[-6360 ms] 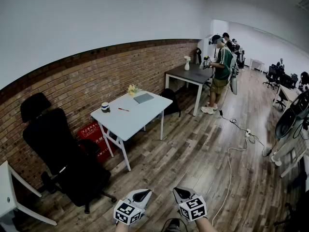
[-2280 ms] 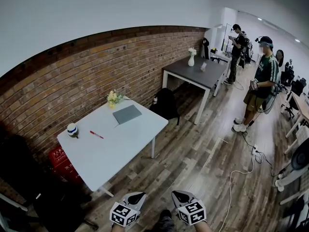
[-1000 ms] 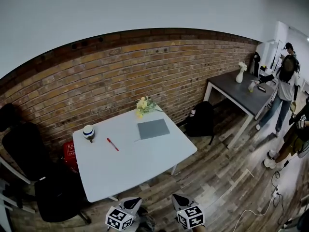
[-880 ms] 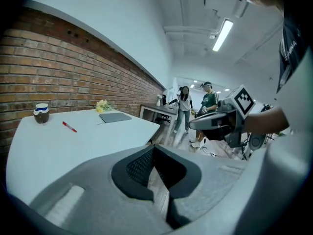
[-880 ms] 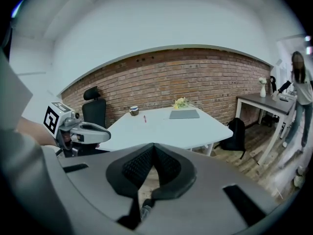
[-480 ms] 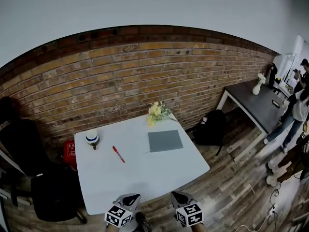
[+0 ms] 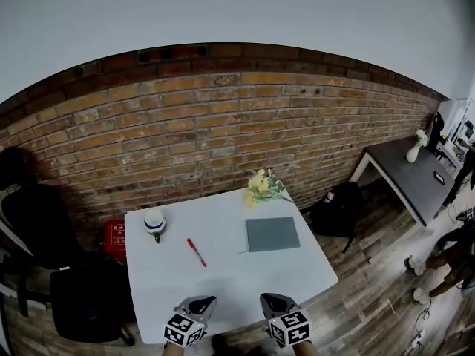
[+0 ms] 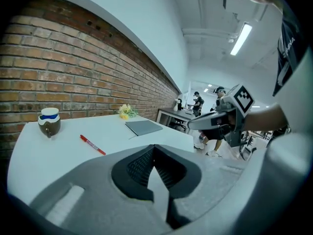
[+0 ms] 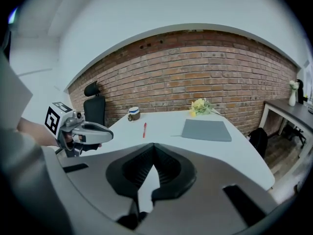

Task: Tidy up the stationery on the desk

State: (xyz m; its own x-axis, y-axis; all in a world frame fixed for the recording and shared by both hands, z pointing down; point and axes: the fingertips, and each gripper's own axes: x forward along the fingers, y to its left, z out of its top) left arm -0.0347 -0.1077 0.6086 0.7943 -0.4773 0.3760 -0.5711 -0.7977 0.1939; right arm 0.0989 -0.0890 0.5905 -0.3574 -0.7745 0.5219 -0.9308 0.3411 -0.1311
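Red, the pen (image 7: 196, 252) lies loose on the white table (image 7: 223, 288), a little left of the middle of the head view, slanting from upper left to lower right. To its right, well apart, we see a grey notebook (image 7: 272, 233) lying flat and closed. To the pen's upper left, near the table's far left corner, stands a brown cup (image 7: 154, 223) with a white and blue top. A bunch of yellow flowers (image 7: 261, 185) sits at the far edge just above the notebook, close to the brick wall (image 7: 223, 117).

We hold our two grippers side by side at the bottom of the frame, at the table's near edge. The left gripper (image 7: 202, 301) has its fingers pressed together with nothing between them; its own view shows only bare tabletop past the tips. The right gripper (image 7: 270, 300) is the same, fingers together and empty. Neither touches the pen, the notebook or the cup, which all lie well apart from the tips.

Further out, a black office chair (image 7: 44, 228) stands at the left edge, and a red box (image 7: 113, 234) sits low against the wall by the table's left side. A black bag (image 7: 338, 208) rests on the wooden floor (image 7: 371, 288) to the table's right. At the right edge a dark table (image 7: 404, 173) carries a white vase (image 7: 414, 148).
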